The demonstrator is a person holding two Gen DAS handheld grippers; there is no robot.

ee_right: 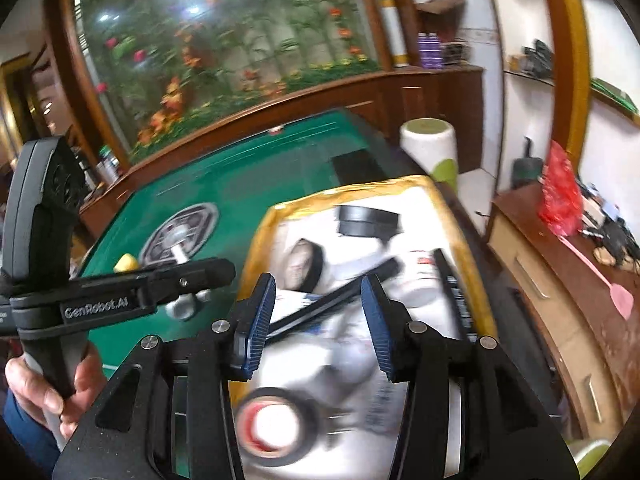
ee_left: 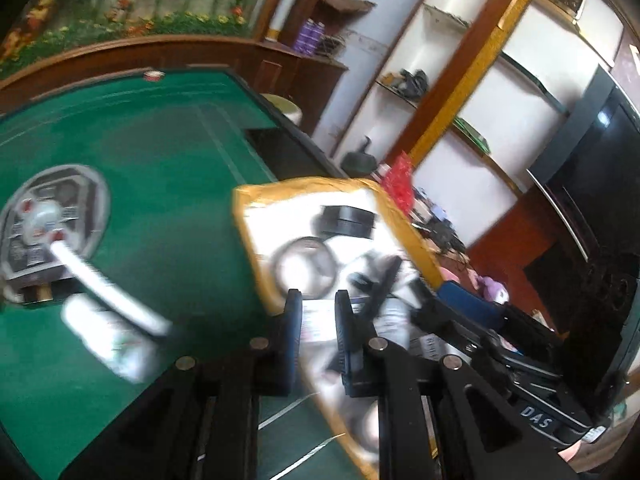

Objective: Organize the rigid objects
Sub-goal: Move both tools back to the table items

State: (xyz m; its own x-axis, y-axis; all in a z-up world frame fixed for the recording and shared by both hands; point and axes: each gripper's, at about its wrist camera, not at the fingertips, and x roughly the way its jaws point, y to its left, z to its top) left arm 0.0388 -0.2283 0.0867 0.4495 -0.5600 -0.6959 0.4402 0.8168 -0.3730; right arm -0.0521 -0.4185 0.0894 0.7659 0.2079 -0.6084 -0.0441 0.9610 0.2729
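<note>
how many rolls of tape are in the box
2 that I can make out: one black roll toward the middle left of the box, one black roll with a red core at its near end. Clutter may hide others.

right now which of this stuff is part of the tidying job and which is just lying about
Part of the job:
- cardboard box on the green table
- black tape roll in the box
- black round case in the box
- white bottle on the table
- left gripper, right gripper

Lying about:
- pink fly swatter
- red bag
- purple bottles
</note>
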